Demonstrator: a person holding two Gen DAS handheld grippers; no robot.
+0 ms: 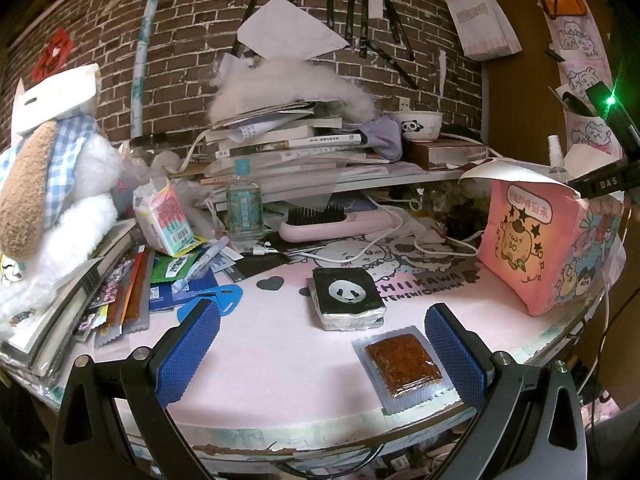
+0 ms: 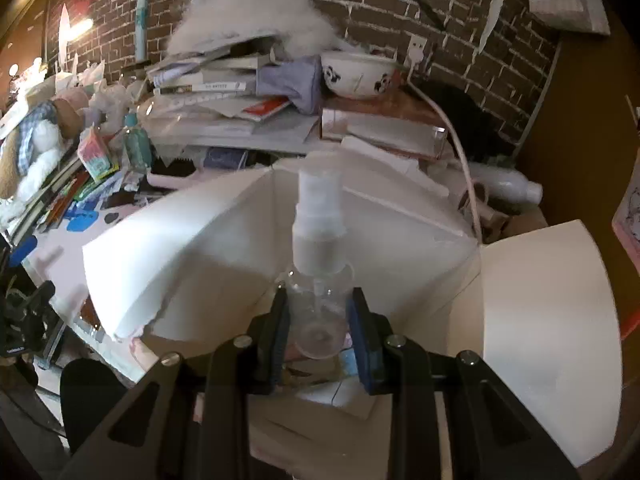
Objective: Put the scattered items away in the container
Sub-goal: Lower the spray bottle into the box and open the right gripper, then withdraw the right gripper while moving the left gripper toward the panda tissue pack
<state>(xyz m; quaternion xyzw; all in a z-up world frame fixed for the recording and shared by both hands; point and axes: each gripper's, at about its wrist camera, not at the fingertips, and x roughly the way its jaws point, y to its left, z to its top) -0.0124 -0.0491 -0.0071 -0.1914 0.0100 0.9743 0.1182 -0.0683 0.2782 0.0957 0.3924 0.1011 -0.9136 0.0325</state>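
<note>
Clear plastic spray bottle [image 2: 318, 264] sits clamped between the right gripper [image 2: 320, 304] jaws, held over the open white box [image 2: 548, 312]. Over on the pink desk mat [image 1: 280, 360], the left gripper [image 1: 322, 328] hovers with jaws spread wide, a sealed snack packet [image 1: 404, 364] lying between them.

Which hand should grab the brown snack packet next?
Left. The left gripper is open and empty, and the brown snack packet lies just by its right finger. The right gripper is shut on the spray bottle, over the open box.
</note>
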